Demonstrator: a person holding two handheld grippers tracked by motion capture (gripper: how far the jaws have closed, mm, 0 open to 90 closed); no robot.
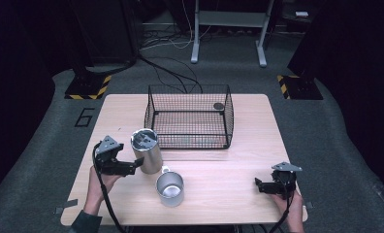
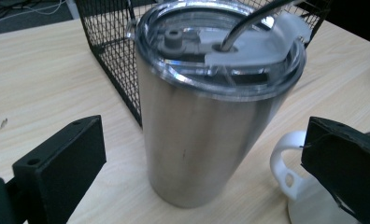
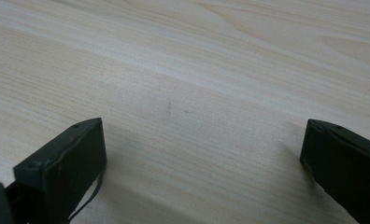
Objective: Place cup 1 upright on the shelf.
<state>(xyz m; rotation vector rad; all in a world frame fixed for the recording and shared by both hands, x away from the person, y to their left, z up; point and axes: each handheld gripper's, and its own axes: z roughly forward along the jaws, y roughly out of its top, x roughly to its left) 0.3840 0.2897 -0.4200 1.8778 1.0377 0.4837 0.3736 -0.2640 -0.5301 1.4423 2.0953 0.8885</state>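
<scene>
A tall steel tumbler (image 1: 146, 151) (image 2: 206, 121) with a clear lid and a metal straw stands upright on the wooden table (image 1: 229, 160), just in front of the wire basket's left corner. My left gripper (image 1: 134, 166) (image 2: 202, 163) is open, its jaws spread on either side of the tumbler's lower body without touching it. A steel mug (image 1: 170, 188) with a white handle (image 2: 286, 161) stands to the right of the tumbler. My right gripper (image 1: 259, 185) (image 3: 204, 158) is open low over bare table at the front right.
A black wire basket (image 1: 190, 116) (image 2: 113, 51) sits at the middle back of the table with a small dark round thing (image 1: 218, 106) at its far right corner. Cables and stand legs lie on the floor beyond the table.
</scene>
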